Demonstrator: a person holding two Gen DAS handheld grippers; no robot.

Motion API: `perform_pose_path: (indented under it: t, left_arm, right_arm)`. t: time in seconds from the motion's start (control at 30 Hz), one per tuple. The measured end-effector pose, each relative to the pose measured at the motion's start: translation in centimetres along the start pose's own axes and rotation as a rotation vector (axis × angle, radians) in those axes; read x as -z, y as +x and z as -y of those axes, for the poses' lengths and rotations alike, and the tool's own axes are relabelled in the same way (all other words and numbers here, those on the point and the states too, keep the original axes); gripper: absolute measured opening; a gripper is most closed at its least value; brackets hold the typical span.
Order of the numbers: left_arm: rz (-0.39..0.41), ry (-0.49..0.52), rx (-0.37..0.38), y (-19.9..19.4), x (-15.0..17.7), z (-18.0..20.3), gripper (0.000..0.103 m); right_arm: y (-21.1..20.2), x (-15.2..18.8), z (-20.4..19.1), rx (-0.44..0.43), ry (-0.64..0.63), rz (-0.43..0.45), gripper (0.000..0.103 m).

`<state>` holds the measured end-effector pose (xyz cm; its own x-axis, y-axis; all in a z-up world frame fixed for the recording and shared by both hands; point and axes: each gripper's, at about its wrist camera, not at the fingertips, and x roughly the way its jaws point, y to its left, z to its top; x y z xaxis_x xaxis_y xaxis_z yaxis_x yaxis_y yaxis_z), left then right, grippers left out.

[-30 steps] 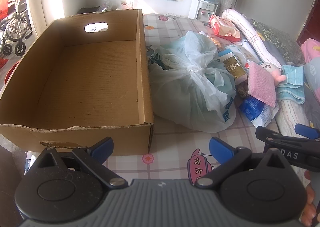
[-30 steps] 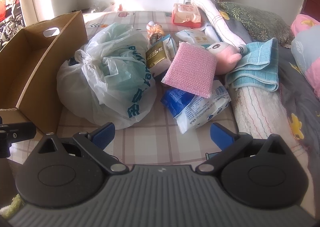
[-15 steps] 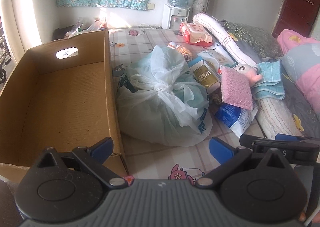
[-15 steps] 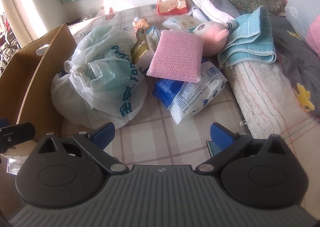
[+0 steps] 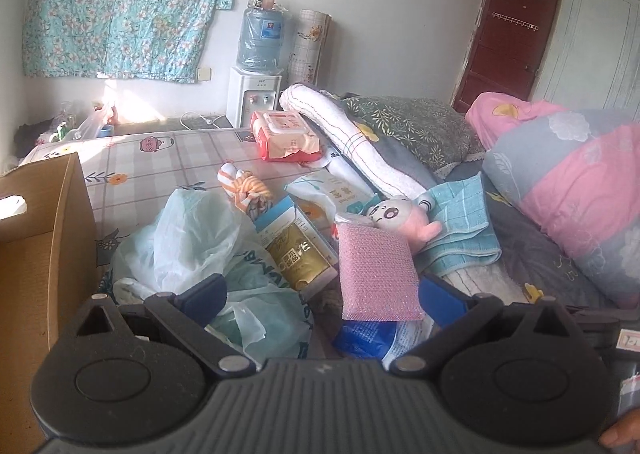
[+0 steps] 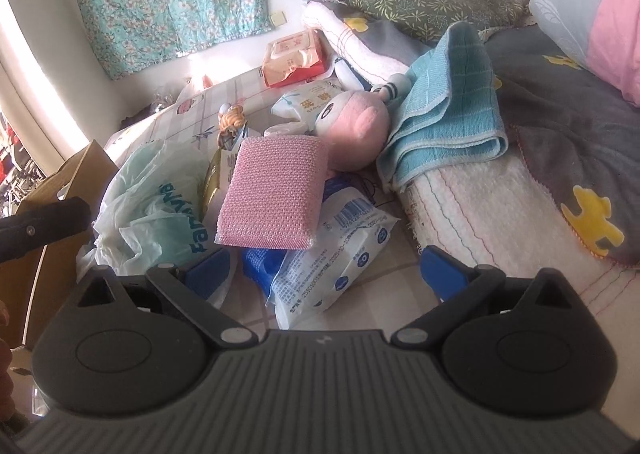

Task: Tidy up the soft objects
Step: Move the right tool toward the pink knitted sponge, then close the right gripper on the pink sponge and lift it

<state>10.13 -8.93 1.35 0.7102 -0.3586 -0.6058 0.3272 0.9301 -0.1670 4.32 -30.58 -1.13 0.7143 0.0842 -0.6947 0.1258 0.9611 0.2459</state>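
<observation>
A pile of soft things lies on the bed. A pink sponge rests on a blue-and-white wipes pack, beside a knotted pale plastic bag. Behind them are a pink plush toy and a folded teal towel. My left gripper is open and empty, hovering over the bag and sponge. My right gripper is open and empty, just above the wipes pack, with the sponge right ahead.
An empty cardboard box stands at the left. A red wipes pack, a gold carton, an orange striped toy and a rolled white towel lie further back. Pillows and a quilt fill the right.
Both grippers have swung right and forward, away from the box and in over the pile. The sponge and wipes pack are now much nearer. Both stay open and empty.
</observation>
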Motion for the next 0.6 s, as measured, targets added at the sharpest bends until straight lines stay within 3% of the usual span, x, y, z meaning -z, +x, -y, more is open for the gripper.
perform_pose_path:
  t: [0.13, 0.23, 0.3, 0.4, 0.6]
  left_arm:
    - [-0.02, 0.05, -0.001, 1.8, -0.2, 1.5, 0.102]
    - [-0.037, 0.076, -0.004, 3.1, -0.1, 2.2, 0.101]
    - [-0.04, 0.089, 0.0, 3.8, 0.0, 2.5, 0.093]
    - [-0.061, 0.092, 0.015, 4.9, -0.2, 2.5, 0.076]
    - [-0.094, 0.051, 0.062, 6.4, -0.4, 2.3, 0.051]
  right_arm:
    - [1.1, -1.3, 1.0, -0.022, 0.018, 0.033, 0.1]
    - [2.0, -2.1, 1.7, -0.05, 0.035, 0.058, 0.089]
    - [2.3, -2.5, 2.2, -0.066, 0.062, 0.077, 0.078]
    - [2.9, -3.2, 2.5, -0.113, 0.083, 0.096, 0.074]
    - [5.0, -3.8, 2.9, -0.182, 0.118, 0.051, 0.054]
